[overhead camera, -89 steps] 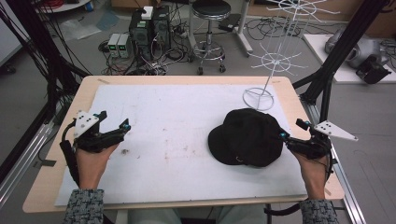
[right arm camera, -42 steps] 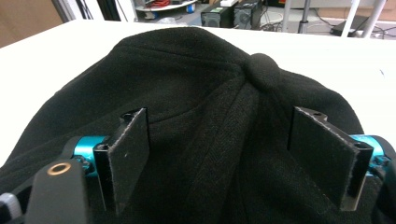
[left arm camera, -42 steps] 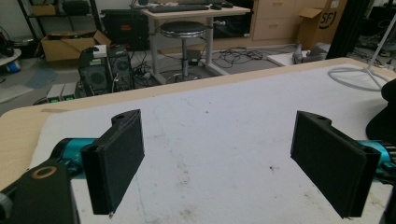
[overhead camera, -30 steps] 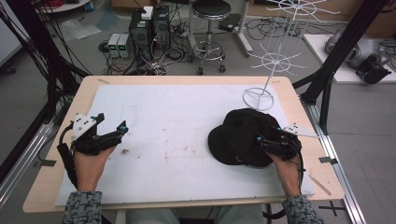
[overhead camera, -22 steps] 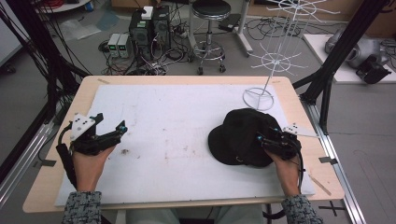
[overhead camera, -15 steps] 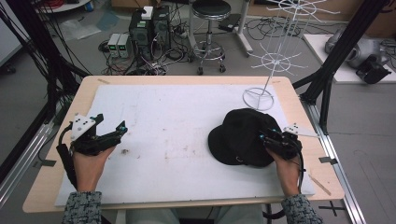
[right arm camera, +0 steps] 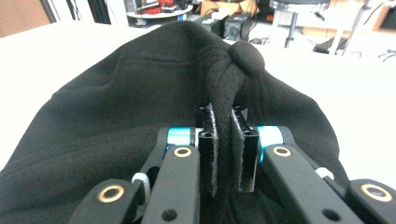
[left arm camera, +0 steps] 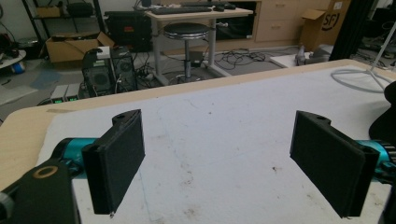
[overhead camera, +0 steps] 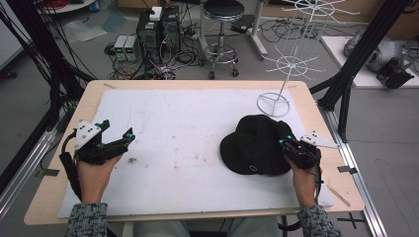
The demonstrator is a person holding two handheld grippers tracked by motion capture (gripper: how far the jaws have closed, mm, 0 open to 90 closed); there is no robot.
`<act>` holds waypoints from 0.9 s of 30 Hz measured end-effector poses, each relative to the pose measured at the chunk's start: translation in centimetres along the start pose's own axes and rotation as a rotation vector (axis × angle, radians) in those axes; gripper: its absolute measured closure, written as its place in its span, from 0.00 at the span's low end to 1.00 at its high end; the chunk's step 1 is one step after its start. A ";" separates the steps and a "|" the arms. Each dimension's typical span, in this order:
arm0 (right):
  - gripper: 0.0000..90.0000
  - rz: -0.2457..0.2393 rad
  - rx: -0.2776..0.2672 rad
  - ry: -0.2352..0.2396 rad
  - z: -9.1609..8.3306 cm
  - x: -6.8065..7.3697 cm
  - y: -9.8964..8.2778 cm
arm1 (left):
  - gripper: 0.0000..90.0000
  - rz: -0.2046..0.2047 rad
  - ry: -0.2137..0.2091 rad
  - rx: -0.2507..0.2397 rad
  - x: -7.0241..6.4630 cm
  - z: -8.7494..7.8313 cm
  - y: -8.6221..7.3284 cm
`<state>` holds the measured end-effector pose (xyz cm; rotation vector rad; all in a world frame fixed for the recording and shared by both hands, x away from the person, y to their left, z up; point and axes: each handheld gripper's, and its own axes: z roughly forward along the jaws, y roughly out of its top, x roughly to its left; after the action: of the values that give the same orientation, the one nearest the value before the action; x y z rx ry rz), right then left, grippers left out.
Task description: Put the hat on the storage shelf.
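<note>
A black cap [overhead camera: 257, 144] lies on the white mat [overhead camera: 188, 133] at the right of the table. My right gripper [overhead camera: 285, 142] has just closed its jaws on the cap's right side. In the right gripper view a pinched fold of the black cap [right arm camera: 116, 107] stands between the two pads of the right gripper [right arm camera: 226, 149], below the cap's top button. My left gripper [overhead camera: 126, 138] rests at the left of the mat, held by a hand. In the left gripper view the left gripper [left arm camera: 219, 163] stands wide open with nothing between its pads.
A white wire rack [overhead camera: 291, 64] rises from a ring base at the back right of the table, close behind the cap. The wooden table edge [overhead camera: 197, 84] borders the mat. Computers, cables and a stool [overhead camera: 222, 29] sit on the floor beyond.
The right gripper moved left from the table's right edge onto the cap, then its jaws shut on a fold of the fabric. The left gripper stayed in place.
</note>
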<state>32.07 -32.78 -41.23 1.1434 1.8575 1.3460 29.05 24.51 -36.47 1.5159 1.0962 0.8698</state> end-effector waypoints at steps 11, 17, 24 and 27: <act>0.95 -0.026 -0.091 0.001 -1.4 0.6 0.9 | 0.20 -0.011 0.003 -0.019 0.1 -0.4 0.3; 0.95 -0.081 -0.140 -0.004 -2.1 1.2 2.2 | 0.20 -0.020 0.001 -0.024 0.4 -0.6 0.3; 0.95 -0.103 -0.188 -0.006 -3.0 1.6 3.7 | 0.20 -0.027 0.000 -0.031 0.5 -0.6 0.5; 0.95 -0.122 -0.209 -0.017 -3.4 1.9 4.7 | 0.20 -0.024 -0.001 -0.028 0.5 -0.6 0.5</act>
<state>29.78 -32.02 -35.57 0.9178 1.6992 1.4174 28.74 25.13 -35.82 1.4769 1.0948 0.8643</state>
